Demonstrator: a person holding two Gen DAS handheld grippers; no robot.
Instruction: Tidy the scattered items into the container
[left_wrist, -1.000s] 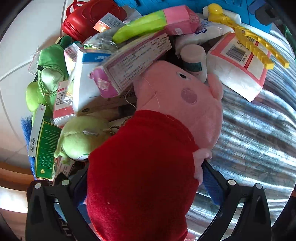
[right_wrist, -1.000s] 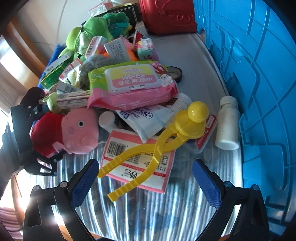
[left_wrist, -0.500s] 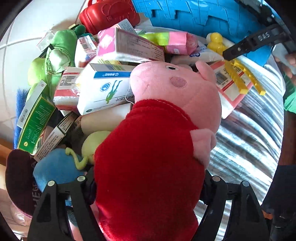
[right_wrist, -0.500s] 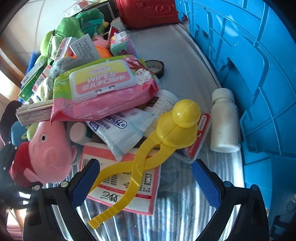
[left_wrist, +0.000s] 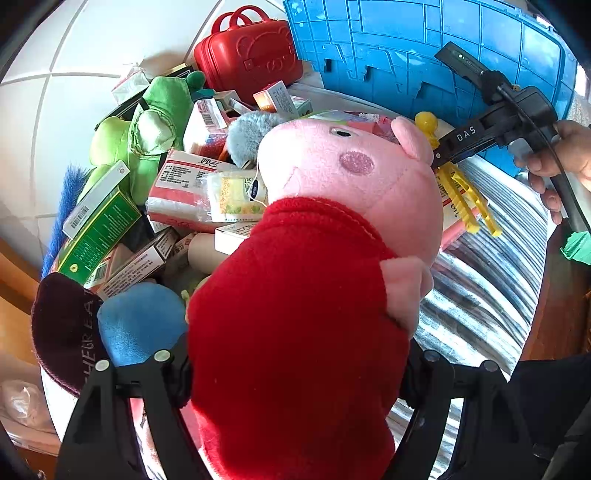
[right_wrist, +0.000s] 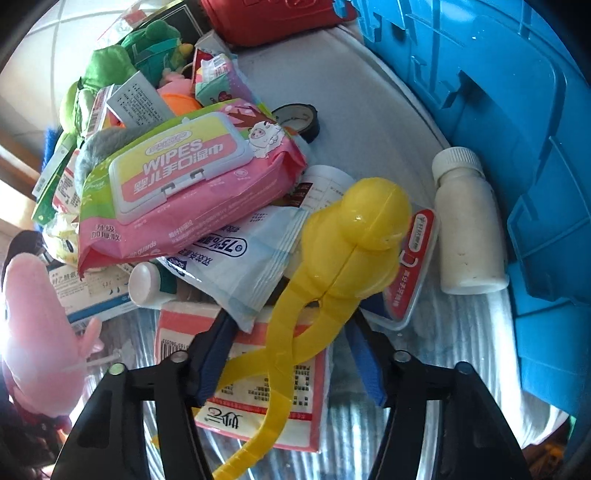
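Observation:
My left gripper (left_wrist: 295, 354) is shut on the red body of a pink pig plush (left_wrist: 314, 295), which hangs lifted above the pile and fills the left wrist view. The same pig plush (right_wrist: 29, 314) shows at the left edge of the right wrist view. My right gripper (right_wrist: 291, 321) points down over yellow duck-headed tongs (right_wrist: 354, 240). Its jaws are closing, and the blue pads meet the tongs where the handles join the head. The tongs lie on a pink-and-white packet. The blue crate (right_wrist: 517, 129) stands just right of them and also appears as the blue crate (left_wrist: 406, 55) at the top.
A pink wipes pack (right_wrist: 177, 184), a white bottle (right_wrist: 465, 229) against the crate and a tape roll (right_wrist: 299, 118) lie nearby. A red toy suitcase (left_wrist: 247, 59), green plush (left_wrist: 147, 122), boxes and a dark cap (left_wrist: 62, 332) crowd the shiny striped table (left_wrist: 480, 295). A person's hand (left_wrist: 561, 155) holds the right gripper.
The left gripper closed on the pig plush and raised it off the pile. The right gripper sank onto the yellow tongs and its wide-open jaws came in around them.

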